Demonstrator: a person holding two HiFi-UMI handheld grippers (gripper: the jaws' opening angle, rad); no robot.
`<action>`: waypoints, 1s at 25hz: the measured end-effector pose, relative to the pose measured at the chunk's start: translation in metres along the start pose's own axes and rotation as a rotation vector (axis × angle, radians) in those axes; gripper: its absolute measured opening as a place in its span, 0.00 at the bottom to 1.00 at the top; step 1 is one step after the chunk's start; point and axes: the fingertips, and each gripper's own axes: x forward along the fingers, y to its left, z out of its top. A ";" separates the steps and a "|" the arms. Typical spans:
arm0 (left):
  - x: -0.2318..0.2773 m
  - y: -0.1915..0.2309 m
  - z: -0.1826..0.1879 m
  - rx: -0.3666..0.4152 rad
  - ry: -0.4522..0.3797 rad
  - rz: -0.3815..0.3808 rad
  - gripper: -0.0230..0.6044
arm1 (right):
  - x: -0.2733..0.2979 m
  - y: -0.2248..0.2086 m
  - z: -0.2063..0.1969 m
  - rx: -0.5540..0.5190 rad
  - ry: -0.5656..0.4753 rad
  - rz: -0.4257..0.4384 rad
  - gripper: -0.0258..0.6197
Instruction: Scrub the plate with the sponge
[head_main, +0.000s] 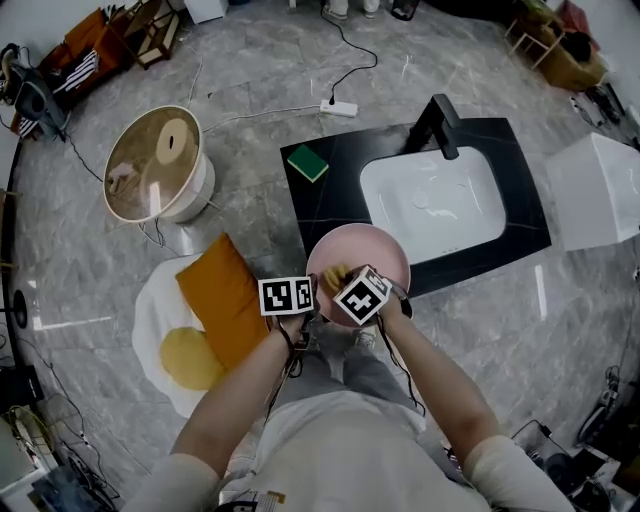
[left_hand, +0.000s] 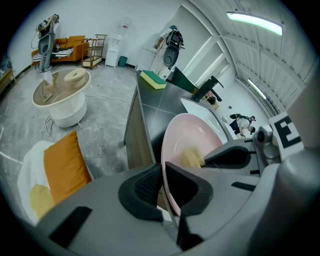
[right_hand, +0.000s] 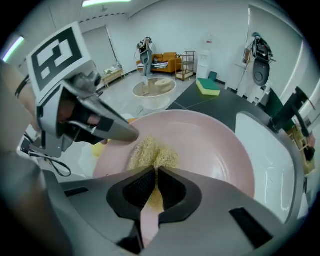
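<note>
A pink plate (head_main: 378, 248) is held over the front edge of the black counter (head_main: 330, 200). My left gripper (head_main: 312, 292) is shut on the plate's near-left rim; in the left gripper view the jaws (left_hand: 163, 172) pinch the thin edge of the plate (left_hand: 192, 136). My right gripper (head_main: 346, 281) is shut on a yellow scrub sponge (head_main: 334, 274), which lies against the plate's inner face. In the right gripper view the sponge (right_hand: 152, 152) sticks out past the jaws (right_hand: 155, 176) onto the plate (right_hand: 215, 145). The sponge (left_hand: 191, 158) also shows in the left gripper view.
A green sponge (head_main: 307, 163) lies on the counter's far left corner. A white sink (head_main: 435, 200) with a black faucet (head_main: 440, 125) sits to the right. On the floor at left are a round table (head_main: 155, 165) and an orange cushion (head_main: 225, 300).
</note>
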 end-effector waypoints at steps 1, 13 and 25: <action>0.000 0.000 0.000 0.006 0.001 0.001 0.09 | 0.001 -0.009 0.005 -0.015 -0.008 -0.023 0.11; 0.002 0.002 0.002 -0.053 -0.030 0.014 0.09 | -0.026 -0.078 -0.039 0.071 0.009 -0.240 0.11; -0.004 0.001 0.000 0.028 -0.006 0.045 0.19 | -0.065 -0.049 -0.077 0.151 -0.055 -0.192 0.11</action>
